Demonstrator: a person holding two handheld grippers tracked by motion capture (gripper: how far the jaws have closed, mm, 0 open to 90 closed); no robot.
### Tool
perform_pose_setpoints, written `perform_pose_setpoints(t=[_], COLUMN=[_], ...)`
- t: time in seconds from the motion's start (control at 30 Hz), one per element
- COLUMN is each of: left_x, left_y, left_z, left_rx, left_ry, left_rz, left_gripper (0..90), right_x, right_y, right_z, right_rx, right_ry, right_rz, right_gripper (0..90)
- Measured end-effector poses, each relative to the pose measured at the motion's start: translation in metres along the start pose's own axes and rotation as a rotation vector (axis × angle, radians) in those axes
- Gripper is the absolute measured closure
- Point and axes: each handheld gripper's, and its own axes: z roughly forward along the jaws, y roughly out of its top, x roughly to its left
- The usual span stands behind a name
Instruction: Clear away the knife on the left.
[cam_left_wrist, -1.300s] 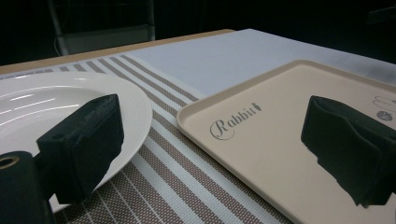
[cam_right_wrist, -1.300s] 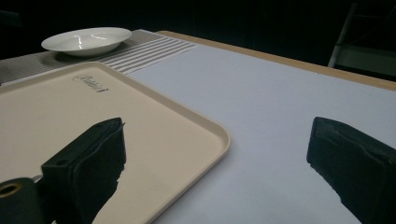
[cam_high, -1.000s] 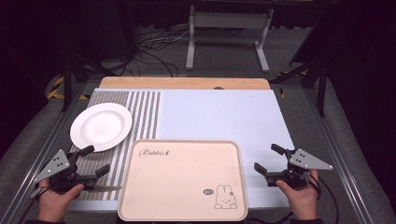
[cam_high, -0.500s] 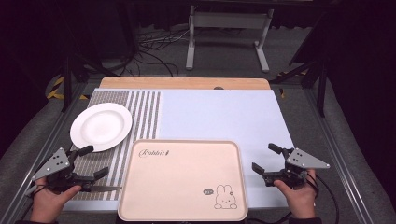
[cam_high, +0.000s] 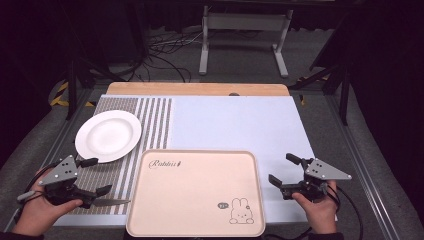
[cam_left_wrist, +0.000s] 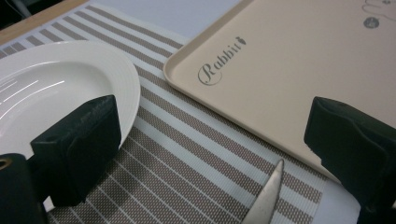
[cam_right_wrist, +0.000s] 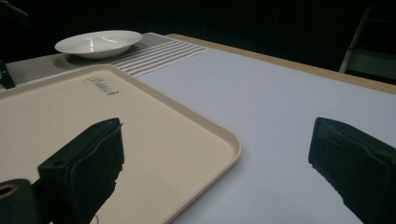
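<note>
A white plate (cam_high: 107, 135) sits on a striped placemat (cam_high: 150, 125) at the left. A beige tray (cam_high: 195, 192) with a "Rabbit" print lies at the front middle. A knife (cam_high: 109, 202) rests on the placemat, left of the tray. My left gripper (cam_high: 97, 176) stands open beside the plate's near rim, just above the knife. The left gripper view has the plate (cam_left_wrist: 56, 88), the tray (cam_left_wrist: 289, 70) and the knife tip (cam_left_wrist: 268, 196) between the open jaws of that gripper (cam_left_wrist: 215, 140). My right gripper (cam_high: 281, 168) is open and empty, just right of the tray (cam_right_wrist: 93, 126).
A pale blue mat (cam_high: 235, 125) covers the table's middle and right, with a wooden strip (cam_high: 197, 89) along the far edge. Cables and a metal stand (cam_high: 245, 40) are on the floor beyond. The plate (cam_right_wrist: 98, 43) appears far off in the right gripper view.
My left gripper has drifted slightly to the left, away from the tray. The right gripper has barely shifted. The knife, plate and tray have stayed put.
</note>
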Motion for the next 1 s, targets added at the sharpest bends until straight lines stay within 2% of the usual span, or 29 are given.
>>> perform_pose_setpoints(t=[0.07,0.1,0.13,0.17,0.23,0.27,0.53,0.6,0.63,0.73,1.0], left_x=[0.001,0.001,0.003,0.003,0.003,0.003,0.006,0.006,0.006,0.006,0.005], left_y=[0.005,0.005,0.008,0.008,0.011,0.013,0.023,0.025,0.025,0.026,0.029], left_z=[-0.003,-0.003,-0.004,-0.004,-0.005,-0.005,-0.009,-0.008,-0.007,-0.006,-0.003], left_rx=[0.049,0.049,0.098,0.098,0.175,0.198,0.308,0.358,0.397,0.464,0.555], left_ry=[-0.015,-0.015,-0.023,-0.023,-0.029,-0.028,-0.055,-0.067,-0.081,-0.100,-0.122], left_rz=[0.016,0.016,0.037,0.037,0.080,0.092,0.129,0.144,0.165,0.195,0.235], left_gripper=[4.6,4.6,4.7,4.7,4.7,4.7,4.8,5.0,5.3,6.3,7.4], right_x=[0.000,0.000,0.000,0.000,0.000,0.000,0.000,0.000,0.000,0.000,0.001], right_y=[0.000,0.000,-0.001,-0.001,-0.001,-0.001,-0.003,-0.003,-0.003,-0.003,-0.003], right_z=[0.000,0.000,0.001,0.001,0.001,0.002,0.004,0.004,0.004,0.004,0.005], right_rx=[0.003,0.003,0.004,0.004,0.005,0.003,0.006,0.006,0.006,0.007,0.013], right_ry=[0.001,0.001,0.002,0.002,0.004,0.007,0.015,0.017,0.017,0.016,0.025], right_rz=[0.000,0.000,0.002,0.002,0.005,0.005,0.008,0.009,0.009,0.007,0.005], right_gripper=[3.9,3.9,3.9,3.9,3.8,3.7,3.5,3.5,3.4,3.5,3.4])
